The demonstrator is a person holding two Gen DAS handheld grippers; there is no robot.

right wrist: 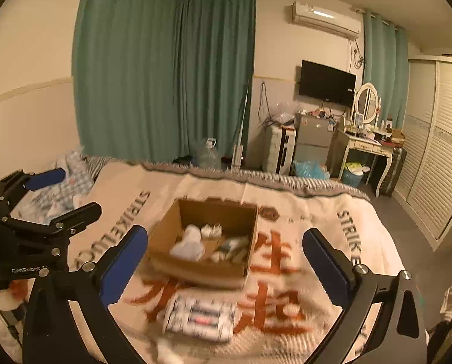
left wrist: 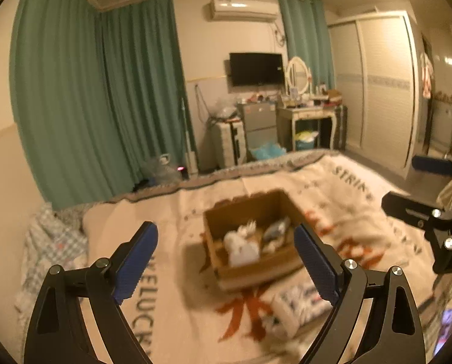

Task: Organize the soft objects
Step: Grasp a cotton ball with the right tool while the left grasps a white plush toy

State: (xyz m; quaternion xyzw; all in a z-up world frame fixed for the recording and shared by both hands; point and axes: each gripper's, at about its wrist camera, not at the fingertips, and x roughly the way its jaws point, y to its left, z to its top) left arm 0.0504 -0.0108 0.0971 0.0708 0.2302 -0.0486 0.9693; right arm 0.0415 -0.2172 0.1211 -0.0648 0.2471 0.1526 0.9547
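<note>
On the bed, nearest the cameras, lies a folded white cloth with a dark and pink print (right wrist: 200, 318), flat on the cream blanket (right wrist: 311, 212) just in front of a cardboard box (right wrist: 195, 268). Both views are blurred here.

The right claw (right wrist: 224, 257) hangs above the blanket with its jaws spread wide and nothing between the blue pads (right wrist: 324, 262); the folded cloth sits below and between its fingers, apart from them, and the box lies straight ahead of it. The left claw (left wrist: 226, 254) is likewise wide open and empty, with the box ahead between its fingers and the folded cloth low and to the right of its centre line. Each claw shows at the edge of the other's view, side by side and apart.

The box stands open and holds several pale soft things, one a rounded white bundle (right wrist: 188, 244), the others too blurred to name.

The blanket bears large orange characters and dark lettering that reads "STRIKE LUCK" in part. The left claw's body carries the word "GenRobot".

A crumpled checked cloth (right wrist: 74, 179) lies at the bed's far left. Beyond the bed are green curtains (right wrist: 162, 75), a water jug (right wrist: 206, 153), a suitcase (right wrist: 279, 148), a small fridge (right wrist: 314, 139), a dressing table with an oval mirror (right wrist: 367, 103), a wall television (right wrist: 326, 83), an air conditioner (right wrist: 326, 18) and a slatted wardrobe (right wrist: 438, 157).
</note>
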